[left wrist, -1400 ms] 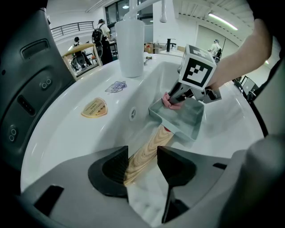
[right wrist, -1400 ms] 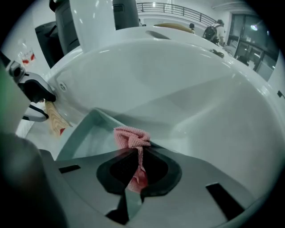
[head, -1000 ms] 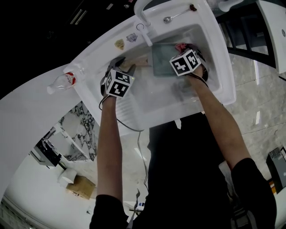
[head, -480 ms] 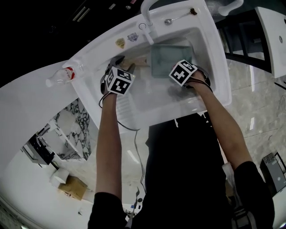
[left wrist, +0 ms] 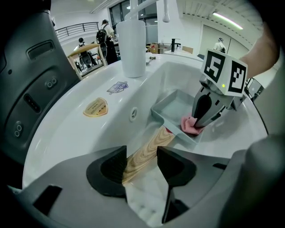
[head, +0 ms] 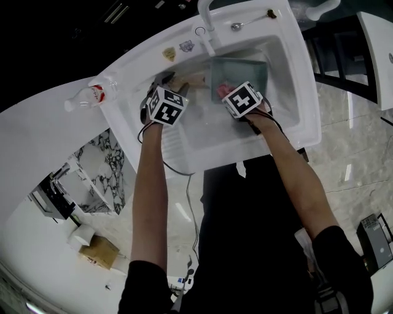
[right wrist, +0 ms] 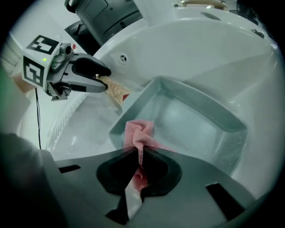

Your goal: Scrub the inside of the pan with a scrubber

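Note:
A square grey-green pan (head: 245, 72) lies in the white sink (head: 288, 92), its light wooden handle (head: 191, 80) pointing left. My left gripper (head: 167, 81) is shut on that handle (left wrist: 144, 151), which runs between the jaws (left wrist: 141, 158). My right gripper (head: 227, 92) is shut on a pink mesh scrubber (right wrist: 139, 133), pinched between its jaws (right wrist: 140, 162). The scrubber (left wrist: 191, 125) rests on the pan (right wrist: 196, 120) at its near-left corner, by the handle. From the right gripper view, the left gripper (right wrist: 104, 75) shows at the handle's end.
A faucet (head: 206, 13) rises at the sink's back rim, with a spoon (head: 245, 23) lying beside it. A plastic bottle (head: 89, 101) lies on the counter to the left. Two stickers (left wrist: 95, 107) mark the sink's rim. A white post (left wrist: 132, 46) stands behind.
My right gripper has drawn the scrubber from the pan's far right side to its near-left corner. The left gripper has kept its hold on the handle.

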### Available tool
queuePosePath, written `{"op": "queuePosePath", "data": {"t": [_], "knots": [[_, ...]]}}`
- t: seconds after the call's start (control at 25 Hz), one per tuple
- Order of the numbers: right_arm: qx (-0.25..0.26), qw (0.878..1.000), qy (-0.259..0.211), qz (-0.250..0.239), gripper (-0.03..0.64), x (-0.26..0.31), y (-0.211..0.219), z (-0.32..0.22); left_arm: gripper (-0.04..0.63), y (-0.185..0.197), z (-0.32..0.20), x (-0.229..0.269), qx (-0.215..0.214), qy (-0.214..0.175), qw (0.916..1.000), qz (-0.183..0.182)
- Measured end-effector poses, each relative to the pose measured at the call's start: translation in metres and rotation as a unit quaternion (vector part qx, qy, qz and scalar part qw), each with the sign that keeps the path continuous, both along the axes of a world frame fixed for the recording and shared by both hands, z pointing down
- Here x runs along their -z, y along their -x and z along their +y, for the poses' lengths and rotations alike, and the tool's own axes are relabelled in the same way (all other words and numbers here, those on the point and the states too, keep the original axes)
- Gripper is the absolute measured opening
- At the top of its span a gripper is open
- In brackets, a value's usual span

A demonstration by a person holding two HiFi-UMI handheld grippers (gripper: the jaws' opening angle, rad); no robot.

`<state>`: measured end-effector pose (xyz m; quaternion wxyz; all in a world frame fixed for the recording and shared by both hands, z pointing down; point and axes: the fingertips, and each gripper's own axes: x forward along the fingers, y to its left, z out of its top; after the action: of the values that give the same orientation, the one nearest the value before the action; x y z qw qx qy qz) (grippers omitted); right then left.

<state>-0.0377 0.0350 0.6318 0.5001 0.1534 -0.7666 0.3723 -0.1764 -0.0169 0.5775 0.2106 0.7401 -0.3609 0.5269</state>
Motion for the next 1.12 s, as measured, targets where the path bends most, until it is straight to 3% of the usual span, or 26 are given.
{"op": "queuePosePath", "data": {"t": [0.28,0.52,0.72,0.88,1.12], "knots": [[-0.024,0.998,-0.033,-0.042,0.042,0.015,0.035,-0.003,0.213,0.001,0.001,-0.001,-0.006,-0.01,0.9999,0.0],[-0.037,0.994,-0.057,-0.09,0.043,0.046,0.047,0.003,0.212,0.001,0.003,0.004,-0.024,-0.04,0.9989,0.003],[-0.056,0.988,-0.104,-0.1,0.043,0.084,0.031,0.006,0.203,-0.011,0.017,0.026,-0.057,-0.064,0.9963,0.0],[-0.077,0.983,-0.133,-0.098,0.043,0.114,0.016,0.013,0.199,-0.026,0.038,0.056,-0.068,-0.091,0.9933,0.022],[-0.098,0.972,-0.188,-0.106,0.043,0.173,0.002,0.031,0.127,-0.042,0.078,0.102,-0.097,-0.154,0.9826,0.038]]}}
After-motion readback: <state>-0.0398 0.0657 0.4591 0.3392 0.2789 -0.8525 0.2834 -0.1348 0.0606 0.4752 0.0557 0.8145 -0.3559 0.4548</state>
